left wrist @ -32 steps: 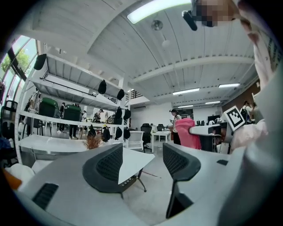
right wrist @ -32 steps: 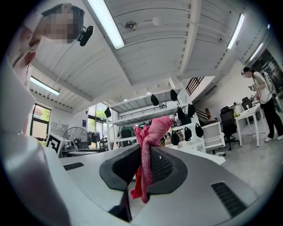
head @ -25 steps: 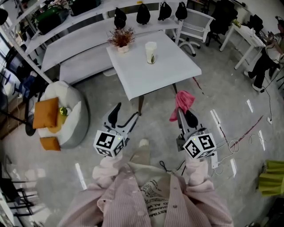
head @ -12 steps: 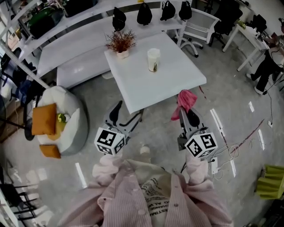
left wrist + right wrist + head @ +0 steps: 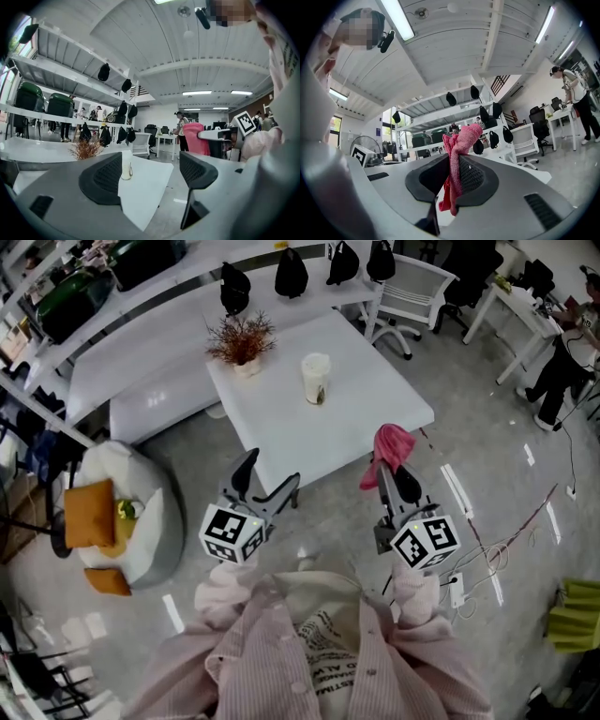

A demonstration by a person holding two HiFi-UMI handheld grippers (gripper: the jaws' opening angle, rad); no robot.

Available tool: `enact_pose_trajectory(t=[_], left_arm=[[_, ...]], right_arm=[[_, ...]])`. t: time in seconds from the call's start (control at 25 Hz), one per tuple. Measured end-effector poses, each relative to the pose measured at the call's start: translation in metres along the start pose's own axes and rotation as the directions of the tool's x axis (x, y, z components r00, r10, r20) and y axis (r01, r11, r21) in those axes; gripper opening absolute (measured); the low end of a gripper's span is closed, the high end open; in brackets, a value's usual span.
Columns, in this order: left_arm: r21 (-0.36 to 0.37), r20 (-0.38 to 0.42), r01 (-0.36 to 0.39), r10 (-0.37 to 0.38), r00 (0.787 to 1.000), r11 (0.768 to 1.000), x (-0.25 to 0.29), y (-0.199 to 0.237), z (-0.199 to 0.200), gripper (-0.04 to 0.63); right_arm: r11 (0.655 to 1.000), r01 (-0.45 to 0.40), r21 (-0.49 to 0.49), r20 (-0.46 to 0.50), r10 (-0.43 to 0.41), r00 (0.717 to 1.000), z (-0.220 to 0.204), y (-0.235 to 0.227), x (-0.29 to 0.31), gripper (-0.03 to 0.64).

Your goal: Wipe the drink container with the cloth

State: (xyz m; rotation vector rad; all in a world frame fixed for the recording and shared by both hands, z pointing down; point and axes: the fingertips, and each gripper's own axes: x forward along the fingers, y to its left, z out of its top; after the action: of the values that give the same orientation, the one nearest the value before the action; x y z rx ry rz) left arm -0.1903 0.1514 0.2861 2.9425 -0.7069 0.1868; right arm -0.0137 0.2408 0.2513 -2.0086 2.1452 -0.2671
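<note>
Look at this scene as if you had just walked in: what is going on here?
A person stands at a white table with a gripper in each hand. The right gripper is shut on a pink cloth. The left gripper is open and empty, aimed toward the table. The drink cup stands upright on the table beside a small potted plant. Neither gripper touches the cup, so wiping has not begun.

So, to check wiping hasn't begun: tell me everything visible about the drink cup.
The drink cup is tall and cream-coloured, with a paler lid-like top and a small dark mark on its side. It stands upright near the middle of the white table, right of the potted plant; only the table touches it.
</note>
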Motion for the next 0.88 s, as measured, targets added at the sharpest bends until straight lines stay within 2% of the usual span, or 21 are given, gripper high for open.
enact_pose_trajectory(t=[0.2, 0.44, 0.88], left_arm=[[-0.011, -0.02, 0.016, -0.016, 1.0, 1.0, 0.018, 0.007, -0.006, 0.354], [-0.024, -0.036, -0.009, 0.008, 0.999, 1.0, 0.041, 0.028, -0.014, 0.354], [-0.053, -0.084, -0.04, 0.035, 0.996, 0.998, 0.125, 0.075, -0.016, 0.354]], right_arm=[[1.0, 0.019, 0.009, -0.01, -0.019, 1.0, -0.003, -0.014, 0.013, 0.04], [1.0, 0.013, 0.02, -0.029, -0.012, 1.0, -0.013, -0.033, 0.039, 0.04], [0.999, -0.029, 0.036, -0.08, 0.032, 0.996, -0.009, -0.091, 0.131, 0.04]])
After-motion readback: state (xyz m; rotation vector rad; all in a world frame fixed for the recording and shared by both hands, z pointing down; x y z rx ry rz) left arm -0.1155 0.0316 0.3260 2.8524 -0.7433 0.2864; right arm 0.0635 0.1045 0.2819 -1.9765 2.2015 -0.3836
